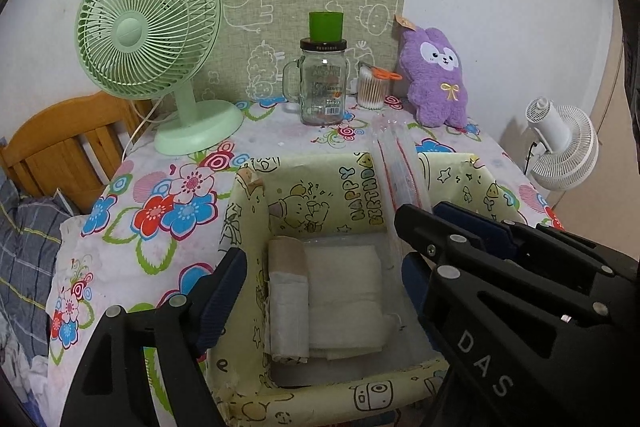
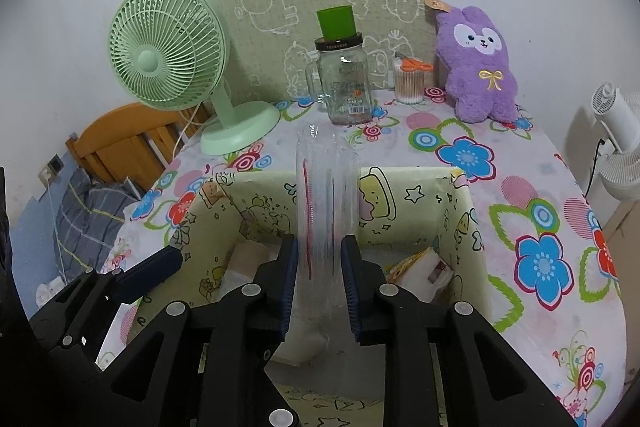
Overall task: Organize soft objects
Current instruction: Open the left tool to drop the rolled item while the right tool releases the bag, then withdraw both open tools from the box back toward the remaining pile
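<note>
A yellow cartoon-print box (image 1: 320,195) (image 2: 420,203) stands open on the flowered table. It holds a roll of white bags (image 1: 288,303) and folded white cloth (image 1: 346,303). My right gripper (image 2: 319,275) is shut on a clear zip-top plastic bag (image 2: 326,195) with a red stripe, held upright over the box. That bag also shows in the left wrist view (image 1: 394,163). My left gripper (image 1: 320,267) is open over the box, holding nothing. A purple plush rabbit (image 1: 436,79) (image 2: 478,67) leans at the back right.
A green desk fan (image 1: 148,27) (image 2: 172,55) stands back left. A glass mug jar with a green cup on top (image 1: 322,83) (image 2: 346,79) and a cotton swab tub (image 1: 370,87) (image 2: 409,83) stand at the back. A white fan (image 1: 560,143) is off the table's right edge.
</note>
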`<state>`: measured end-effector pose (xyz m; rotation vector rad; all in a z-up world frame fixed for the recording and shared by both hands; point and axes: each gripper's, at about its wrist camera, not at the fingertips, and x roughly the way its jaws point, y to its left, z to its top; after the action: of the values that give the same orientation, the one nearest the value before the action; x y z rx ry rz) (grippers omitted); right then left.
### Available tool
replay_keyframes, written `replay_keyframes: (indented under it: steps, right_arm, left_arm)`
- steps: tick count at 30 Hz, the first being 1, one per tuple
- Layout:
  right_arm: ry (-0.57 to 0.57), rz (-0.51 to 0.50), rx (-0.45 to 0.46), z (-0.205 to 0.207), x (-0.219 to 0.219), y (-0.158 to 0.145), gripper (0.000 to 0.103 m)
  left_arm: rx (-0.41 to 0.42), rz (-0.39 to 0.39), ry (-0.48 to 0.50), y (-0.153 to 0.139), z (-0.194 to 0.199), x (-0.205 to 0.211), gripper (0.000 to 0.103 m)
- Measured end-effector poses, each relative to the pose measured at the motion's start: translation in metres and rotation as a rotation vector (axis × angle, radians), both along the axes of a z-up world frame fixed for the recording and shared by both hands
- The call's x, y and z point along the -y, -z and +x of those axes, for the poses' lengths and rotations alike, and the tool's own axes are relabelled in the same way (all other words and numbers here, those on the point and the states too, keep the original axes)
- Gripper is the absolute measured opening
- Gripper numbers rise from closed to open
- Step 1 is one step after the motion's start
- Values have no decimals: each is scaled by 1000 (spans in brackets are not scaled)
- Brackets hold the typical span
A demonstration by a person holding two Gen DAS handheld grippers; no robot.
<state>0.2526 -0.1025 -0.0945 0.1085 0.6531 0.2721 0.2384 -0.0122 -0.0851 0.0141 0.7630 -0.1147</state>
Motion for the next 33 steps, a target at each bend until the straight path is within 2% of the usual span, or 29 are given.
replay_keyframes:
  steps: [3,4,7,17,20,26,33]
  right_arm:
    - [11,-10,2,-3,2,-1,34]
    - [16,-11,5,-4,4,-2,39]
    - [6,26,26,-11,9,-5,76]
    - [15,27,76,-32,12,-21,79]
    - [16,25,87,-38,12,-25,87]
    - [30,6,125,-53,14,-35,97]
    - [35,-7,161,-74,15,-47,99]
  left_arm:
    - [-1,-8,-3,-1,-3,-1,82]
    - [-1,-12,-3,-1,-4,-2,82]
    - [9,-25,-1,-4,-7,-2,86]
    - [59,-12,-21,-20,-22,2,94]
    - [70,-12,-26,-24,-28,2,98]
    - [100,-14,-25,-33,-41,2,103]
    - [109,-30,-9,-45,-56,4,103]
